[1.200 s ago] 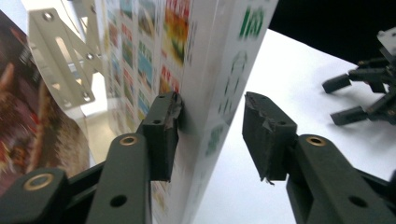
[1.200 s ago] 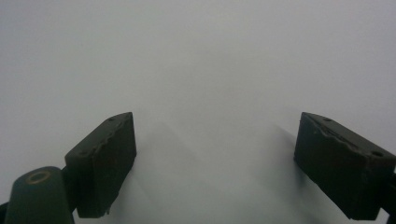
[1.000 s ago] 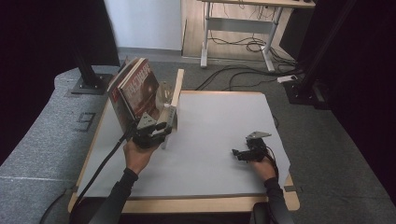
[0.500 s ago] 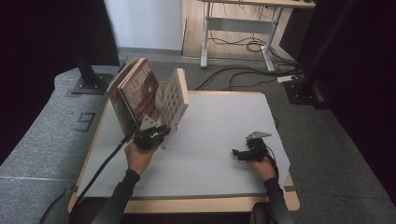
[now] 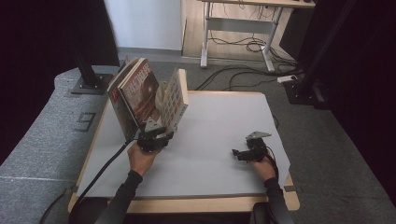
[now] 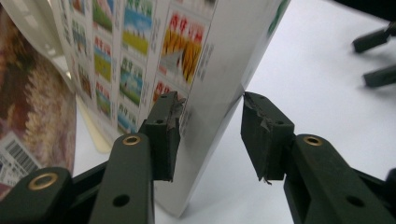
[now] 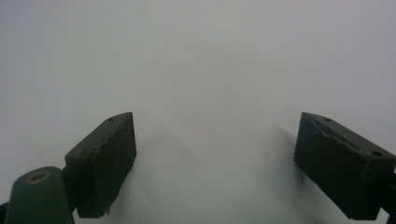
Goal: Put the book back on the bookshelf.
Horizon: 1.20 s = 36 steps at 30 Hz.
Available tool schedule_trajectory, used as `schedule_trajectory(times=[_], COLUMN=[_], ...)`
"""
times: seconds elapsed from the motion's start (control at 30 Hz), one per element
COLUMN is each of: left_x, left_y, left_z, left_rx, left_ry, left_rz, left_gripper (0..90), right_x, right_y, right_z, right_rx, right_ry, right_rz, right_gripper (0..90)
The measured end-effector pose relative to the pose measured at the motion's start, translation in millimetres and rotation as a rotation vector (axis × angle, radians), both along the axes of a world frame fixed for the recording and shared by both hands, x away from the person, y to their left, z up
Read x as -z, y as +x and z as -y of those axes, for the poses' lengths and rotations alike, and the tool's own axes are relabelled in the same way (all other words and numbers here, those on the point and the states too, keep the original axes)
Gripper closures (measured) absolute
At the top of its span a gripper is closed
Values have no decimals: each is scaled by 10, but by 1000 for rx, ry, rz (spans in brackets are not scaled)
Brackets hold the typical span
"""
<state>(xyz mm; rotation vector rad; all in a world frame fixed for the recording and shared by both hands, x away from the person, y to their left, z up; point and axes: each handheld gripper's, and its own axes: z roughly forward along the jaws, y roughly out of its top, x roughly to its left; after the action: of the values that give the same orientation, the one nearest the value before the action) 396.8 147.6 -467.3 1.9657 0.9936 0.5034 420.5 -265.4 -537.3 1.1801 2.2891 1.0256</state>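
Two grippers: one in each of the person's hands, over a white sheet on a wooden table (image 5: 224, 95).
Left gripper (image 6: 210, 135): at the table's left; jaws have just been opening, one pad touching, the other clear.
Thick book with a grid of small coloured pictures on its cover (image 6: 140, 60): stands tilted between those jaws, bottom edge on the white sheet (image 5: 219, 130).
Red-brown covered book (image 5: 140, 91): leans upright just behind, at the table's left edge.
Right gripper (image 7: 215, 163): rests at the right, well apart; jaws spread wide, nothing between them.
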Motion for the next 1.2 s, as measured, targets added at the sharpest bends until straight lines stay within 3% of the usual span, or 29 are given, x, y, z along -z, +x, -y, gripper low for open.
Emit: schedule_trajectory(times=[0.13, 0.27, 0.6, 0.9, 1.2], left_x=[85, 92, 96, 108, 118], left_y=[1, 24, 77, 194, 186], left_z=[13, -20, -80, -97, -94], left_rx=[-13, -2, -58, -62, -63], left_ry=[44, 27, 37, -10, 7], left_rz=[-5, -14, 11, -5, 5], left_gripper=[604, 603, 658, 659, 654], right_x=[0, 0, 0, 0, 0], right_y=[-1, 0, 0, 0, 0], right_z=[-1, 0, -1, -1, -1], right_rx=[0, 0, 1, 1, 1], right_ry=[0, 0, 0, 0, 1], right_rz=[0, 0, 0, 0, -1], right_gripper=[120, 120, 120, 120, 120])
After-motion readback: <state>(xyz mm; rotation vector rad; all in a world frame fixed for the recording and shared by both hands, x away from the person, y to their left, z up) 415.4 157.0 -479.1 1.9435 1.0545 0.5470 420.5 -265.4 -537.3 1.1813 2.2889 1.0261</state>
